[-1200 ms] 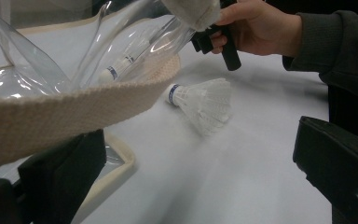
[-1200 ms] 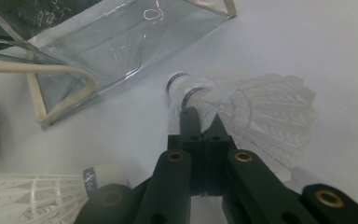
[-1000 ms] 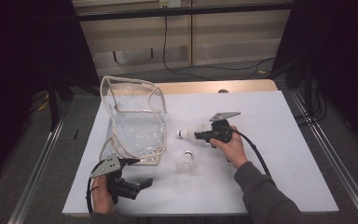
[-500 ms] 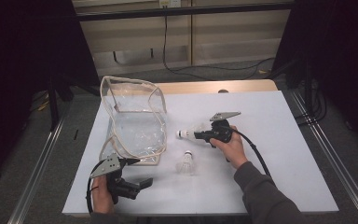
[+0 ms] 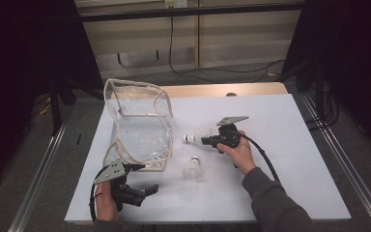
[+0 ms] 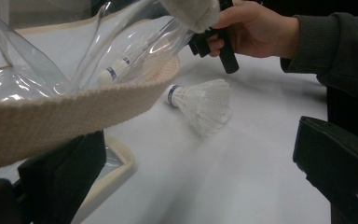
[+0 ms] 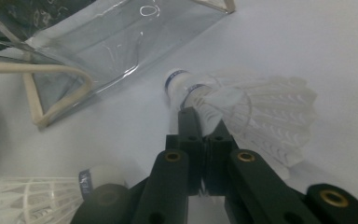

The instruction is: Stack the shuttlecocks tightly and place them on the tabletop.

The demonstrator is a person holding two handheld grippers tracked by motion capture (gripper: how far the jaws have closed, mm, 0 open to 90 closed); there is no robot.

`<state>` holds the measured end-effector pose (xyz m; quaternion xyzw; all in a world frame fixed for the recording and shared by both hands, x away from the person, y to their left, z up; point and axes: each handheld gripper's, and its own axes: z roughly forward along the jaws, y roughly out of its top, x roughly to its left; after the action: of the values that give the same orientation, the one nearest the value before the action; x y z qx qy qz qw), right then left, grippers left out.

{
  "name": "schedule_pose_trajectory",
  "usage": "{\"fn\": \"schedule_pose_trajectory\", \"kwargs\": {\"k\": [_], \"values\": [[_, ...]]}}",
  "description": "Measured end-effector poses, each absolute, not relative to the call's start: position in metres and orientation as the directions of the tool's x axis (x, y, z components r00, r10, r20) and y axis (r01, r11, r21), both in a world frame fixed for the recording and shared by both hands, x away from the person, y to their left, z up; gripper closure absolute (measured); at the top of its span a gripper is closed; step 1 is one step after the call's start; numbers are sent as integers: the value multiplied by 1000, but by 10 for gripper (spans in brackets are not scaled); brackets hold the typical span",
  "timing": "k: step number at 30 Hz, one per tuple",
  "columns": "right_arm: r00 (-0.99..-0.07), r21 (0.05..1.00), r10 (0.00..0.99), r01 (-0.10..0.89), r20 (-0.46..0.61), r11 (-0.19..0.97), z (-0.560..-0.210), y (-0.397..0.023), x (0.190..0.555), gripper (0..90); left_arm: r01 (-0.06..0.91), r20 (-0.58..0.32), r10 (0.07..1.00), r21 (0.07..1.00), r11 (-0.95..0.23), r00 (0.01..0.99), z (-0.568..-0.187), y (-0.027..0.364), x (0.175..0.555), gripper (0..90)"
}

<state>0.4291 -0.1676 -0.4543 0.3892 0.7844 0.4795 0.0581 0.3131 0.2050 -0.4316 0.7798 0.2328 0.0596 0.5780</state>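
Note:
My right gripper (image 5: 206,140) is shut on the feathers of a white shuttlecock (image 5: 192,138), whose cork points left toward the bag; the shut jaws pinch that shuttlecock (image 7: 251,107) in the right gripper view, at my right gripper (image 7: 200,122). A second shuttlecock (image 5: 193,169) lies on the table just below it, also the shuttlecock (image 6: 200,105) ahead of my left jaws. My left gripper (image 5: 145,179) stands open near the table's front left, at the bag's near corner. My left gripper (image 6: 196,149) has its jaws wide apart, the bag's beige strap (image 6: 74,116) crossing above the left one.
A clear plastic bag (image 5: 140,121) with beige trim stands open on the white table (image 5: 294,159), left of centre. A wooden strip (image 5: 212,90) runs along the table's far edge. Metal rails (image 5: 333,159) flank both sides.

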Motion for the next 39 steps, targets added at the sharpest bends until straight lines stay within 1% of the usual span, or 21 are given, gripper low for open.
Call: {"fn": "schedule_pose_trajectory", "kwargs": {"k": [6,8,10,11,14,16,17,18,19,21,29,39], "values": [[-690,790,682,550,245,273,-453,-169,427,764,293,-174,430,929,-227,886,-432,205,313,27],[-686,785,688,553,239,279,-452,-170,426,700,293,-175,430,929,-226,886,-432,205,313,27],[-683,785,693,551,231,281,-450,-173,426,684,292,-173,431,929,-228,886,-432,205,313,27],[-681,784,695,554,232,280,-449,-174,426,662,293,-175,431,929,-226,885,-432,205,313,27],[-683,785,693,551,230,282,-447,-177,424,676,291,-173,431,929,-227,886,-431,205,313,27],[-688,786,689,547,228,287,-447,-178,422,736,292,-173,431,929,-227,886,-432,205,313,27],[-690,785,686,549,231,288,-447,-178,422,749,292,-173,431,929,-227,886,-432,205,313,27],[-689,783,688,550,229,290,-447,-179,422,782,290,-171,429,929,-229,887,-432,205,313,27],[-692,785,682,549,234,288,-448,-179,422,842,292,-173,430,930,-226,886,-432,205,313,27],[-701,787,670,546,242,287,-448,-178,422,892,294,-176,431,929,-223,885,-432,204,313,27],[-702,804,661,539,266,249,-447,-176,423,900,290,-171,431,929,-228,886,-431,205,314,27],[-708,803,662,530,243,272,-450,-175,425,900,294,-178,432,931,-219,884,-431,205,313,27]]}}
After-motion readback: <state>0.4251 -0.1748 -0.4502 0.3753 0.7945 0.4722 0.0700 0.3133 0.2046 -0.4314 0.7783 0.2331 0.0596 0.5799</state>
